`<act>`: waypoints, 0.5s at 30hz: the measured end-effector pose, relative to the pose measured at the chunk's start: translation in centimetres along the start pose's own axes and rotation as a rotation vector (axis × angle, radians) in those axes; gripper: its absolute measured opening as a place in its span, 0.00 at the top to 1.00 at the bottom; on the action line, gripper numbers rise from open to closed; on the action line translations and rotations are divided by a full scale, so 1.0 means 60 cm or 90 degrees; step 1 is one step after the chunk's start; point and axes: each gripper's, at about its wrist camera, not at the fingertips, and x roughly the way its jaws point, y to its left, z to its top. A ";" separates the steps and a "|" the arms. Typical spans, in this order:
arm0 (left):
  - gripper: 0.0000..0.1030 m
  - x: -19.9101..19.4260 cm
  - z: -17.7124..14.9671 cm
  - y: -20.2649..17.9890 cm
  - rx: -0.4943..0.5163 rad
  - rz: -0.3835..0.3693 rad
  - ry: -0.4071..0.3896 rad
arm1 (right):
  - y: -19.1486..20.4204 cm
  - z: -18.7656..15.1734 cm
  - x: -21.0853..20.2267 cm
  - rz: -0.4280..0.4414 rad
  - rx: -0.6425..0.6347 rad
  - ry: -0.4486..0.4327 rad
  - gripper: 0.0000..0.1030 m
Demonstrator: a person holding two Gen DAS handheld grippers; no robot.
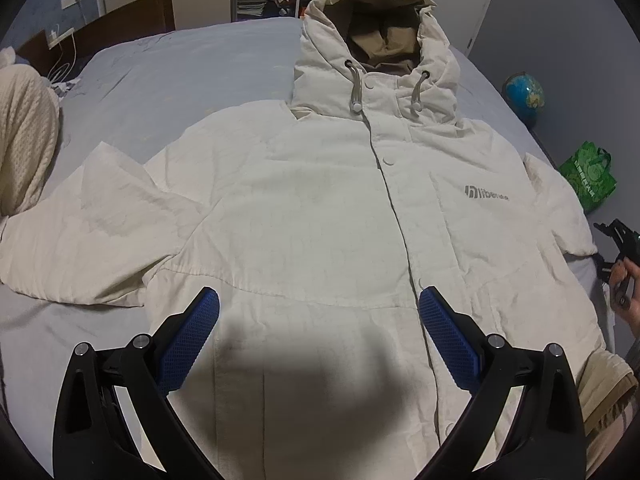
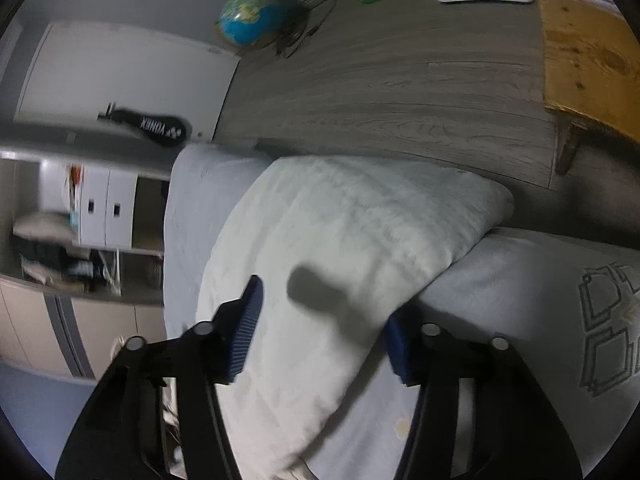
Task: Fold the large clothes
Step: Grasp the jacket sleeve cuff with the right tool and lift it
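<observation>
Jacket: big cream-white hooded padded jacket (image 1: 320,208), lying flat and front-up on the grey-blue sheeted bed (image 1: 180,76)
Long axis: runs hem to hood, hem at the near end by the left claw, hood (image 1: 376,40) pointing away toward the shelves past the bed
Sleeves: one sleeve (image 1: 80,236) sticks out sideways from the jacket body; the other sleeve (image 2: 348,248) reaches out over the bed edge on the opposite side
Left claw (image 1: 319,338): wide open, hanging over the jacket's hem area, nothing between the blue pads
Right claw (image 2: 324,332): sleeve sits between the blue pads, but honestly can't tell if they're pressing it yet
Off the bed: blue globe (image 2: 252,18) and green bag (image 1: 588,176) on the floor beyond the jacket's sleeve side
</observation>
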 end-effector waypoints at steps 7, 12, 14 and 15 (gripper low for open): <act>0.07 0.000 0.005 0.006 -0.014 0.000 -0.004 | 0.002 -0.005 -0.023 0.006 0.000 -0.038 0.89; 0.07 -0.009 0.007 0.012 -0.031 -0.012 -0.011 | 0.062 -0.023 -0.059 0.037 -0.066 -0.062 0.91; 0.07 -0.012 0.008 0.015 -0.036 -0.014 -0.014 | 0.090 -0.031 -0.071 0.053 -0.089 -0.064 0.91; 0.07 -0.015 0.008 0.016 -0.039 -0.016 -0.018 | 0.109 -0.039 -0.078 0.063 -0.106 -0.064 0.91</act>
